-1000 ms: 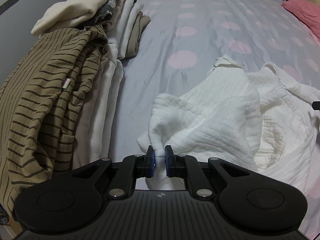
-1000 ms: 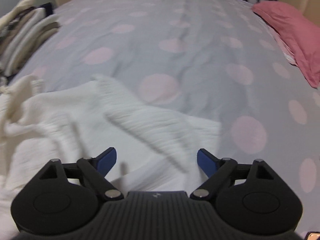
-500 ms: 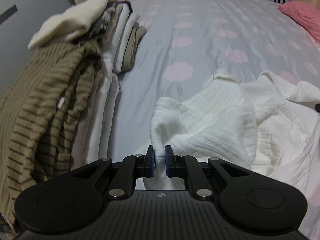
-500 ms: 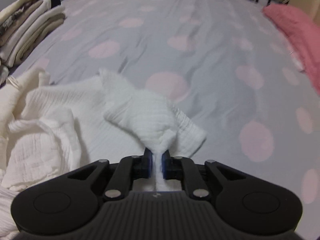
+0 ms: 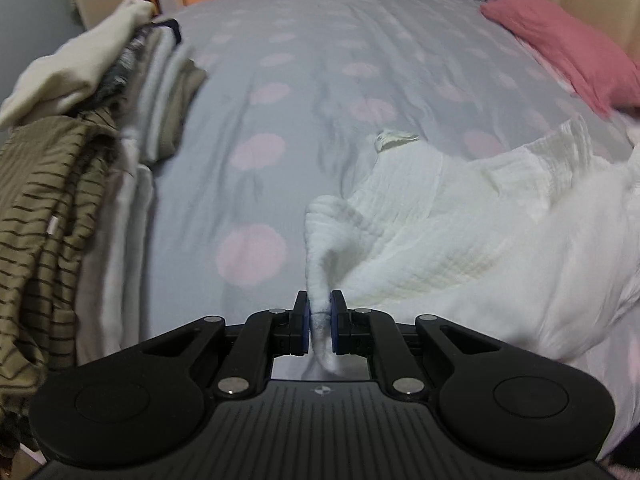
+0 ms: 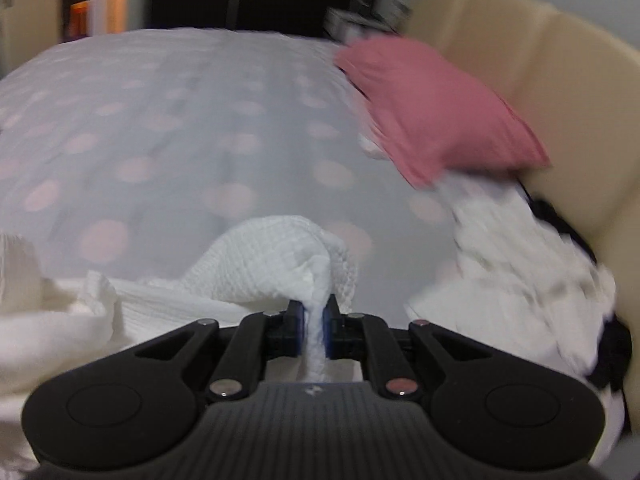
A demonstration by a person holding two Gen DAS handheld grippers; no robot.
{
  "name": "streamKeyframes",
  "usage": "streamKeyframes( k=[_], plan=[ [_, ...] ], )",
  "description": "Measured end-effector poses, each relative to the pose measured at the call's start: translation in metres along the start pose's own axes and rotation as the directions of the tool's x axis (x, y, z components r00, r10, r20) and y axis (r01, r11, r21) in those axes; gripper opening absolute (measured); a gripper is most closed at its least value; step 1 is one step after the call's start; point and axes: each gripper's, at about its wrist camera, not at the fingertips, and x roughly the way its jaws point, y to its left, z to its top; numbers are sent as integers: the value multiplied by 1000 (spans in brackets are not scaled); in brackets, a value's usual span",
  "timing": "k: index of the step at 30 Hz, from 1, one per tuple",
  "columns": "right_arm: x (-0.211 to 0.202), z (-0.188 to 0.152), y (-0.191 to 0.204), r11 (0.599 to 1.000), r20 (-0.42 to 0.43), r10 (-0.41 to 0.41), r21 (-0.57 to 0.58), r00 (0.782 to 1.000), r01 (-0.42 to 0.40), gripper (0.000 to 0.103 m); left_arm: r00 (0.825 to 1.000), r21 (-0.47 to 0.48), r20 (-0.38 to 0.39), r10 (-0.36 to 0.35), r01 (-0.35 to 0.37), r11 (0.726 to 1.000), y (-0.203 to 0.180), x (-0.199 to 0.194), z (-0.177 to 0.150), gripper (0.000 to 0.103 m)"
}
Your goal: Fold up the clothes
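Left gripper (image 5: 320, 322), at the bottom centre of its frame, is clamped on a pinch of the white crinkled garment (image 5: 440, 232), the cloth squeezed between its blue pads and rising in a taut ridge toward mid-frame. Right gripper (image 6: 314, 330) is likewise clenched on another bunch of the same garment (image 6: 272, 256), which mounds up just above its fingers. The rest of the garment trails across the right half of the left view and the lower left of the right view, lying on the grey bedspread (image 5: 320, 80) with pink dots.

Further out, a stack of clothes (image 5: 156, 80) sits at the upper left of the left view with a striped olive garment (image 5: 44, 208) slumped below it; a pink pillow (image 6: 436, 112) lies at the upper right of the right view, and more white fabric (image 6: 520, 264) is heaped below it against a cream headboard (image 6: 540, 80).

To do this step well, I judge both grips should hold firm and draw apart evenly, so the cloth spreads flat and free of twists.

A second ago the right gripper stood wide over the fabric; it has since closed on it. Both views now show more of the room and the pillow, which suggests both grippers have risen, and the right view has swung toward the headboard.
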Motion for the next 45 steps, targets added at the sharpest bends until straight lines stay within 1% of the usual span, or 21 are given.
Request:
streamKeyframes(
  k=[2,4,5,7,10,13,15,20,23,25,30,31,33,35,36,38,39,40,41,43,45],
  plan=[
    [9,-9,-11,998,-58,32,58,998,-29,12,999,12,-34,43,-42,999,4,7,-5,8],
    [15,-17,-8,997,-102,69,43,992,-65,19,992,18,-50,120,-119,993,13,12,-9,7],
    [17,-21,-5,996,-123,87,27,989,-85,24,985,19,-50,166,-165,986,18,13,-11,7],
    [18,-23,6,996,-129,84,-25,988,-88,42,971,3,-48,233,-233,972,31,15,-11,7],
    [12,-24,23,990,-107,69,-111,992,-81,43,947,-13,-22,320,-321,947,45,11,-9,7],
    [6,-14,32,982,-62,126,-137,990,-134,43,923,-2,-4,385,-385,923,51,11,-4,7],
    [-3,-6,43,969,-28,191,-154,981,-193,43,924,-7,-11,382,-382,924,54,14,-2,8],
    [-4,13,97,885,-12,389,-275,921,-377,43,946,-49,-47,321,-324,945,59,23,1,8],
    [2,23,140,801,-54,503,-344,862,-489,45,947,-48,-59,316,-319,947,61,28,4,8],
    [9,28,172,744,-97,554,-388,827,-544,53,949,-46,-66,309,-312,949,59,31,7,8],
    [42,33,237,637,-224,598,-449,769,-626,75,954,-52,-77,290,-294,954,63,36,11,8],
    [49,32,248,624,-249,595,-457,764,-634,80,955,-55,-79,286,-291,955,64,36,11,8],
    [63,26,263,614,-292,565,-476,771,-630,82,956,-60,-84,279,-285,957,65,37,10,8],
    [77,16,271,616,-334,527,-484,782,-622,82,958,-63,-89,274,-280,958,66,38,9,8],
    [82,11,270,612,-359,524,-472,772,-634,81,958,-64,-88,271,-277,959,66,38,9,8],
    [84,-1,266,600,-393,531,-451,751,-661,69,960,-65,-83,266,-271,960,65,36,9,8],
    [80,-8,263,592,-391,535,-459,749,-662,58,961,-65,-80,263,-268,961,64,35,9,8],
    [76,-13,261,587,-390,536,-465,749,-663,41,962,-63,-74,261,-266,962,63,34,10,8],
    [70,-15,259,584,-390,535,-471,750,-661,31,963,-60,-67,260,-264,963,62,32,10,8],
    [55,-19,246,584,-384,534,-477,753,-657,22,965,-54,-51,257,-259,964,58,29,10,8],
    [36,-22,230,591,-370,527,-487,765,-643,21,967,-48,-36,253,-255,966,55,26,11,8]
  ],
)
